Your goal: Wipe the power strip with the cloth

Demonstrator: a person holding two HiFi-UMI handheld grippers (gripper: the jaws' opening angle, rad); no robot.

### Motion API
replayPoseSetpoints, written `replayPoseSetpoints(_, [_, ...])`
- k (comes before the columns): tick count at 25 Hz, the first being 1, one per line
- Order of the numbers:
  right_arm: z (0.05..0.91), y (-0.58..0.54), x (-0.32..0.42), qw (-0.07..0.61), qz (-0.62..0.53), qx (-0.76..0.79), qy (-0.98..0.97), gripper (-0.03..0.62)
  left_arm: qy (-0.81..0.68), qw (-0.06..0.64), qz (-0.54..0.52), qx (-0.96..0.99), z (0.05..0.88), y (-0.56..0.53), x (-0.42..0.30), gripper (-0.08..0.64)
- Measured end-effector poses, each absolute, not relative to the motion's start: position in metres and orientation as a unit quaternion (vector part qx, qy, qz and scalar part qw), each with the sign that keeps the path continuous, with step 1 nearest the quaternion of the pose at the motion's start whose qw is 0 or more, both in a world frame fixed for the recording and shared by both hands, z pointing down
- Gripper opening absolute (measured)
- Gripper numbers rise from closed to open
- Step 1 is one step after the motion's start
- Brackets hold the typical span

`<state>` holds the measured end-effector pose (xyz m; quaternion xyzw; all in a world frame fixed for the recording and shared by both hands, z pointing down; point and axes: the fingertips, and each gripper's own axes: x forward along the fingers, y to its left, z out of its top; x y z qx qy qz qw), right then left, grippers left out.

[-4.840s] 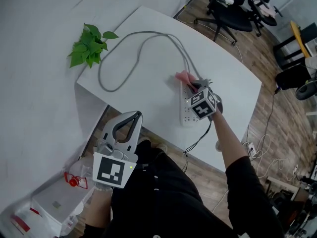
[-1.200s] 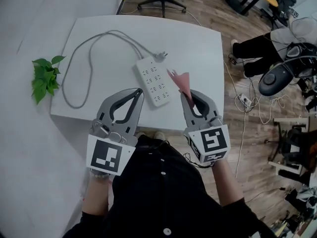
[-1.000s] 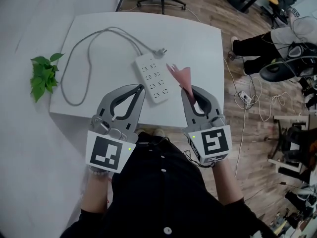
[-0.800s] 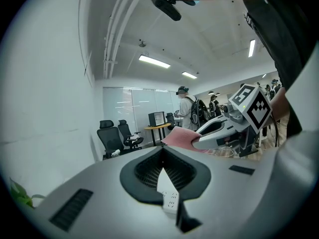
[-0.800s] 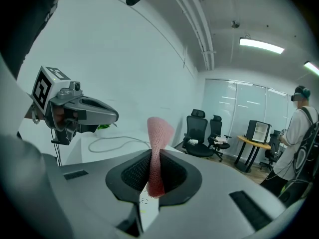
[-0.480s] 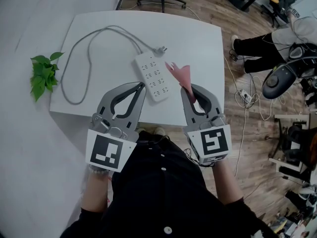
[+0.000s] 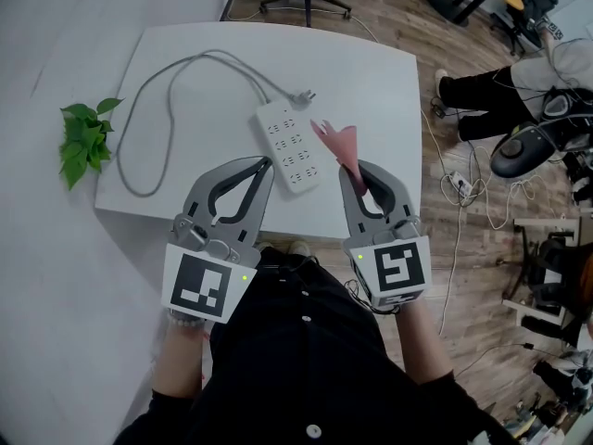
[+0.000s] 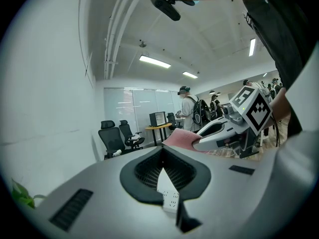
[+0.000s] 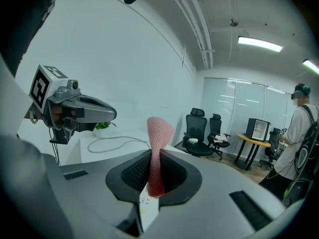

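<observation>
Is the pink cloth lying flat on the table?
No, the cloth stands upright, pinched between the jaws of the right gripper.

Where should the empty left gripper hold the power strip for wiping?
Probably its near end, jaws across the narrow width, coming from the near edge of the table: the power strip lies flat, long and slim, that end nearest the left gripper, leaving its top free for the cloth.

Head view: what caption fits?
Right gripper pinches a pink cloth near the white power strip; left gripper shut, empty.
</observation>
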<state>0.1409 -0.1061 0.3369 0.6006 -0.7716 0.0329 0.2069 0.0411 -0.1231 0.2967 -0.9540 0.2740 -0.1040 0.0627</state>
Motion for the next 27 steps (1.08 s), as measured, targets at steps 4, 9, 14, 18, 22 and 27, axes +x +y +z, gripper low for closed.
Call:
replayPoseSetpoints(4, [0.336, -0.108, 0.141, 0.201, 0.029, 0.601, -0.773, 0.057, 0.275, 0.062, -0.105, -0.954, 0.297, -0.124, 0.042, 0.012])
replayPoseSetpoints(9, [0.337, -0.106, 0.141, 0.208, 0.033, 0.596, -0.775, 0.057, 0.272, 0.062, -0.105, -0.955, 0.296, -0.123, 0.046, 0.012])
replayPoseSetpoints(14, [0.340, -0.109, 0.136, 0.208, 0.032, 0.595, -0.776, 0.057, 0.274, 0.060, -0.104, -0.954, 0.298, -0.126, 0.042, 0.012])
replayPoseSetpoints(18, [0.341, -0.110, 0.134, 0.213, 0.032, 0.591, -0.777, 0.057, 0.275, 0.058, -0.102, -0.954, 0.299, -0.127, 0.042, 0.012])
replayPoseSetpoints(22, [0.340, -0.109, 0.137, 0.215, 0.032, 0.590, -0.778, 0.057, 0.273, 0.059, -0.104, -0.954, 0.297, -0.125, 0.047, 0.012])
replayPoseSetpoints(27, [0.346, -0.112, 0.129, 0.223, 0.037, 0.587, -0.777, 0.057, 0.272, 0.057, -0.102, -0.955, 0.301, -0.130, 0.040, 0.012])
